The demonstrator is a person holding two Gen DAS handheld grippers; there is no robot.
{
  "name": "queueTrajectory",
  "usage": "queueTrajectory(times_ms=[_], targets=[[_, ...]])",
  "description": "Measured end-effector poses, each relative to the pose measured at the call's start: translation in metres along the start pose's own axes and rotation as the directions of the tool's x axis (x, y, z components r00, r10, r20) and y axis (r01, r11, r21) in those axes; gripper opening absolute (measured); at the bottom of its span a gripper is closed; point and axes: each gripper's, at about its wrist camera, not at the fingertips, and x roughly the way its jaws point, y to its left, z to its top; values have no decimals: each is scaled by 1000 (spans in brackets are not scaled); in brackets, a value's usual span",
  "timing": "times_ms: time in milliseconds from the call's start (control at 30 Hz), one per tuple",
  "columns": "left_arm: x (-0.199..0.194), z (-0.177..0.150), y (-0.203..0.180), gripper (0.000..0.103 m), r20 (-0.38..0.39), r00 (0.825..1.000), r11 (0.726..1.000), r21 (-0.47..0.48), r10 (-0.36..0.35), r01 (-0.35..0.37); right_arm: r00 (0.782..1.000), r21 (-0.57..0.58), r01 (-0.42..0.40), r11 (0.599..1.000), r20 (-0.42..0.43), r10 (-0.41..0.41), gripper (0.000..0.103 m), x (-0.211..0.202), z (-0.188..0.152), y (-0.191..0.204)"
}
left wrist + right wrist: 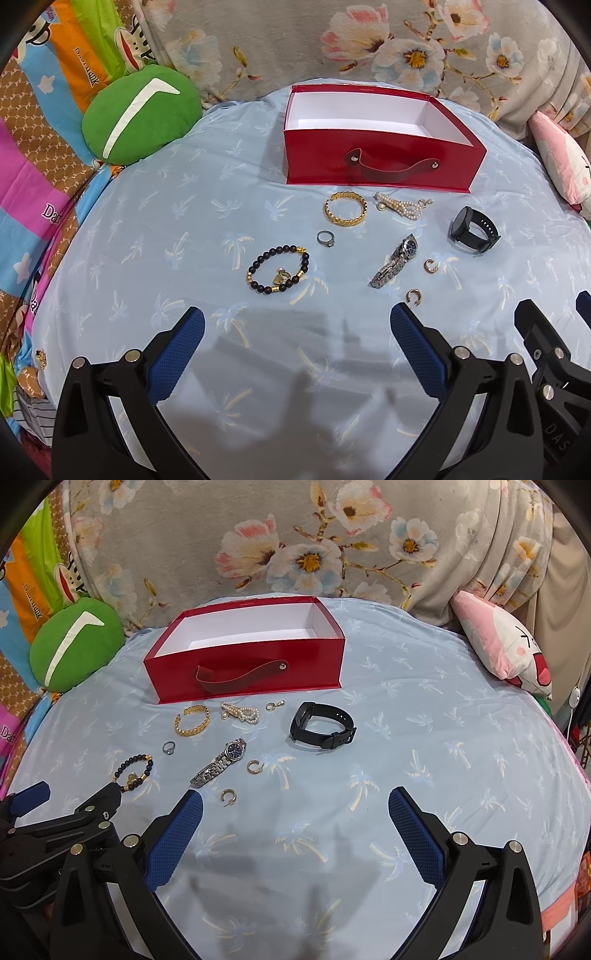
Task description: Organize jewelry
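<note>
Both the left claw [297, 325] and right claw [295, 805] hover spread apart and empty, since the jewelry lies loose before the open red box [380, 162], awaiting collection.

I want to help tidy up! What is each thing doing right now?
Red box: open, looks empty.
Gold bangle: lying on the blue sheet.
Silver watch: lying flat, unclasped.
Black watch: strap fastened, on its side.
Left gripper: open.
Right gripper: open.

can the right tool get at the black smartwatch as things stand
Probably yes. The right tool is open and empty, and the black smartwatch lies apart from the other jewelry on bare sheet, with nothing between them.
</note>
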Motion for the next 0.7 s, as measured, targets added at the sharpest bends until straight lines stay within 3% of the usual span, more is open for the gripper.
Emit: queueTrajectory(times_ms=[700], targets=[[2,-8,9,98,-5,1000,1000,-1,3,-3,1000,3,-6,1000,-4,6,98,0,-4,2]])
